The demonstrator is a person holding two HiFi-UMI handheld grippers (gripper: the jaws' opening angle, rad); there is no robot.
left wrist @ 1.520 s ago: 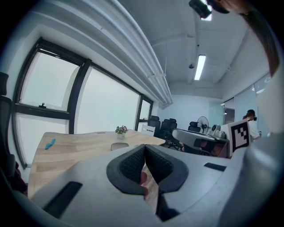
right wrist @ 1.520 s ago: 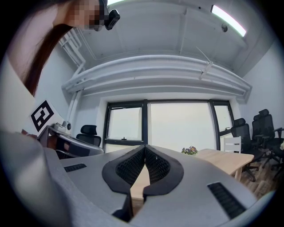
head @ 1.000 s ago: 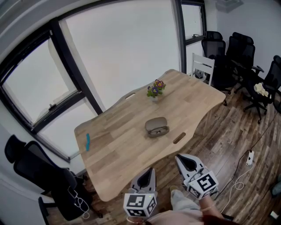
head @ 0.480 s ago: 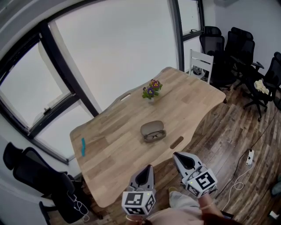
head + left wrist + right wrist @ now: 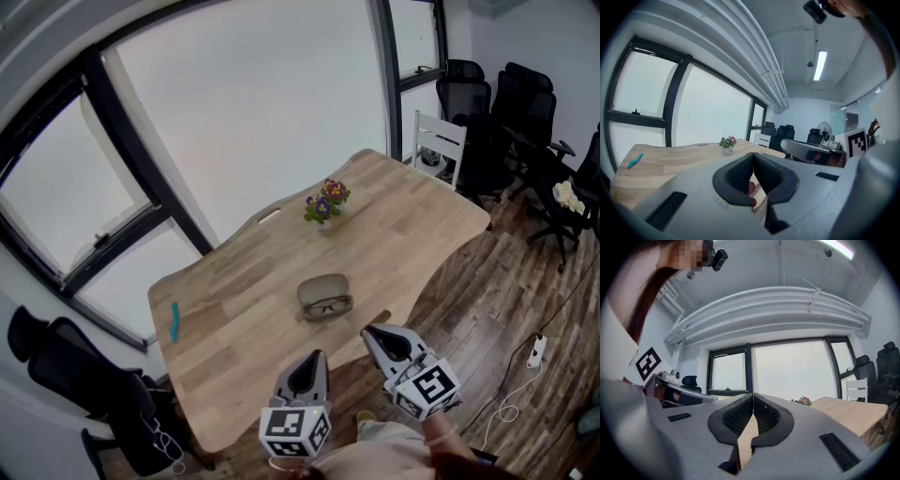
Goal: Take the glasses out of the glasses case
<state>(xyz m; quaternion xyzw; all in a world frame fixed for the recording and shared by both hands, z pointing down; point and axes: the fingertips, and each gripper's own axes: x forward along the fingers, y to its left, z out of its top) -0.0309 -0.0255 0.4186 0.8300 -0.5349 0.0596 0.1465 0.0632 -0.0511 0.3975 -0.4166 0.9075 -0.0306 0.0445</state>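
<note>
Grey oval glasses case (image 5: 324, 289) open on light wooden table (image 5: 234, 281) — dark-framed glasses (image 5: 330, 305) apparently inside. Left gripper (image 5: 312, 359), right gripper (image 5: 370, 333): jaws closed, empty.

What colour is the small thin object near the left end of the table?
Turquoise; the object shows best in the head view.
</note>
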